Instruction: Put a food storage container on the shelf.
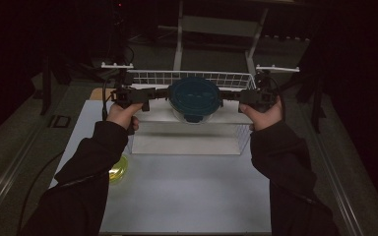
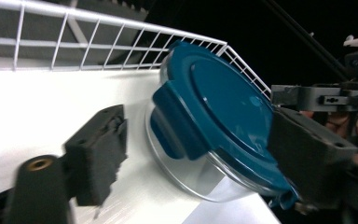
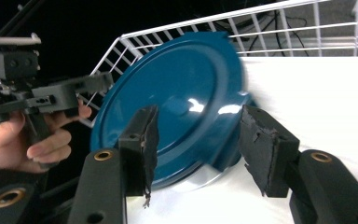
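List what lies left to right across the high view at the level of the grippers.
Left gripper → round container with the blue lid → right gripper, all in front of the white wire basket.

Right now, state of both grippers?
left gripper: open, jaws either side of the blue-lidded container, not pressing.
right gripper: open, container lid behind its jaws.

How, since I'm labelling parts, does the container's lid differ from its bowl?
The lid is opaque teal; the bowl is clear. The lid carries flap latches; the bowl's wall is plain. The lid sits on top; the bowl rests on the shelf. Both are round.
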Available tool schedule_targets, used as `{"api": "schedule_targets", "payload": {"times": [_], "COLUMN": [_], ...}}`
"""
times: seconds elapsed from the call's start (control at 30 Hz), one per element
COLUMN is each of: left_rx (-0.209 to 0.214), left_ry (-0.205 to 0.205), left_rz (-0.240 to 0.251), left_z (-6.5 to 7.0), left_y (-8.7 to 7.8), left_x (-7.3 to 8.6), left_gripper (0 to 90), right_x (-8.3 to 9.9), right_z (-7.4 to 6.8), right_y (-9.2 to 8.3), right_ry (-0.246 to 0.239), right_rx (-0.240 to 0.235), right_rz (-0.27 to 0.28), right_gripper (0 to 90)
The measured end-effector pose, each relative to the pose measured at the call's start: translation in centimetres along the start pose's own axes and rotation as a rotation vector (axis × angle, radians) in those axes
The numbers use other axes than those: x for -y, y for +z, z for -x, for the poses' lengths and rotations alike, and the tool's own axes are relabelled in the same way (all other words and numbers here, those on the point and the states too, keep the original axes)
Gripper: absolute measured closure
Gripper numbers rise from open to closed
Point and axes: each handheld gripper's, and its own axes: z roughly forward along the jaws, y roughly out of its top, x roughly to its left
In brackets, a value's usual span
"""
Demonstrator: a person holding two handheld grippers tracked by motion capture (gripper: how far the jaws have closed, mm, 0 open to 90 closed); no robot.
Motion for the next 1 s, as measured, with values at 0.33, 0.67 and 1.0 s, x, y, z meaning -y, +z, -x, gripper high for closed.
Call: {"api": "schedule_targets", "payload": {"times": [0.33,0.67,1.0], "left_rx": [0.015,0.004,-0.061], "left_ry": [0.134,0.184,0.268], "left_rz": [-0.037,0.003,0.010], "left_z": [2.1,3.5,4.3], "left_y": [-1.0,-2.5,-3.2], "left_x": [2.2,4.8,7.9], "left_gripper": [2.8,0.5,0.5], "right_x": [3.1,6.3,7.1], "right_z": [-3.3,-6.0,-5.3], "right_y": [-0.6,0.1,2.6], "right_ry": [-0.130,-0.204,-0.187], "right_rx": [-0.051,-0.137,-0.080], "right_rz": [-0.011,-0.070,-0.098], "right_gripper": [50.1,81.2,89.7]}}
